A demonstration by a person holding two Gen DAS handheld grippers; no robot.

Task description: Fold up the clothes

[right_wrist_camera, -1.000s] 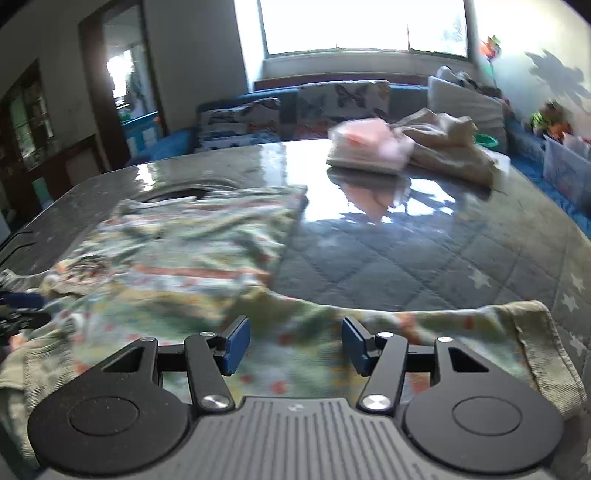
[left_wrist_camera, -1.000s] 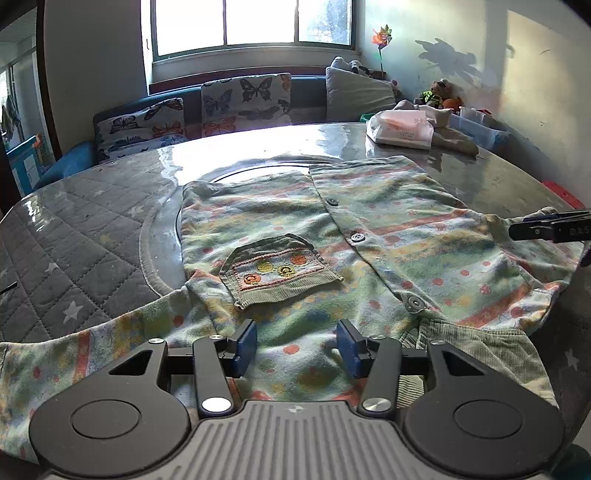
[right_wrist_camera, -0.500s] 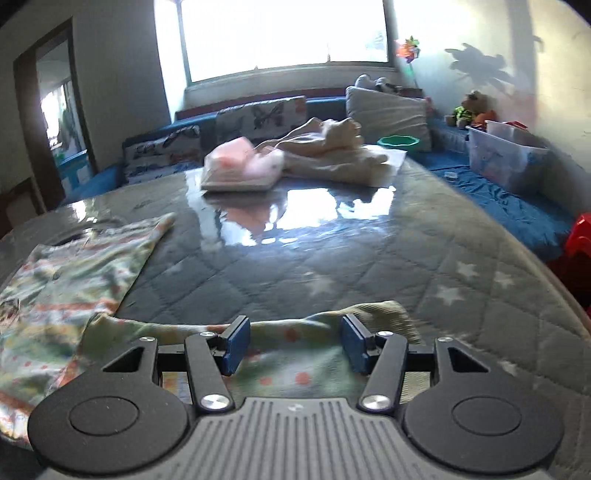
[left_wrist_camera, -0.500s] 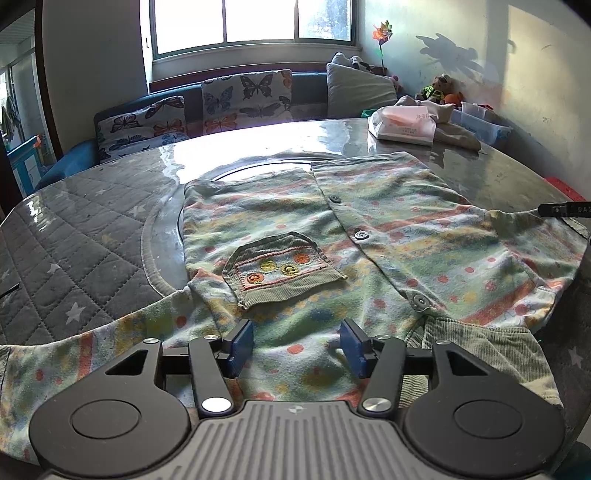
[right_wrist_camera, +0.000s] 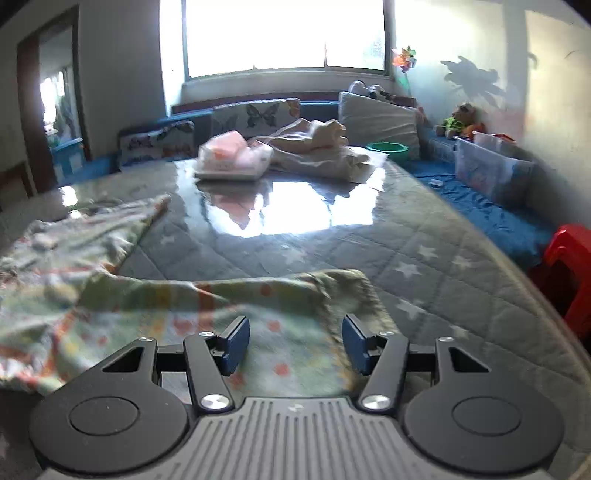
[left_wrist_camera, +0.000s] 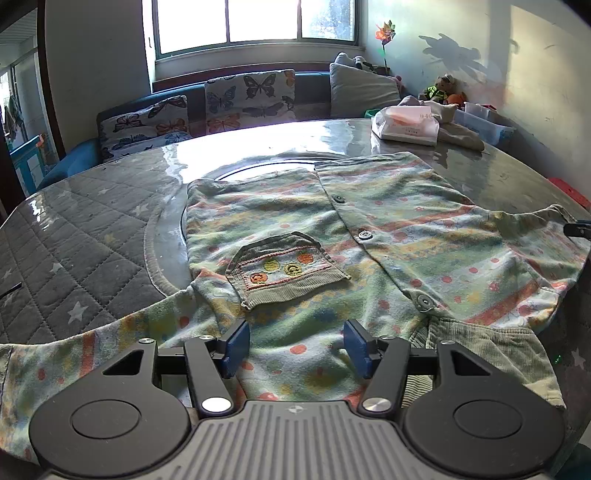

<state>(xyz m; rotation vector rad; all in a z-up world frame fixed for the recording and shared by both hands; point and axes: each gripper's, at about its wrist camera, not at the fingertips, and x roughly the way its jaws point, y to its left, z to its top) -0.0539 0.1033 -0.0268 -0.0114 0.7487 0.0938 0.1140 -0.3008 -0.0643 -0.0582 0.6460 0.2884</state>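
The shirt [left_wrist_camera: 369,229] lies spread across the middle of the table [left_wrist_camera: 74,229], collar at the near edge, hem toward the far edge. Its sleeves reach out along the near edge to left and right, and at the far right edge a folded pile [left_wrist_camera: 406,123] sits beside loose cloth [right_wrist_camera: 325,151]

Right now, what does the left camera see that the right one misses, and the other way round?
Only the left view shows the shirt's pocket and buttons. Only the right view shows the sleeve spread over the quilt, a red stool and a green bowl. Both show the shirt, open tongs over it, the pink packet and the window.
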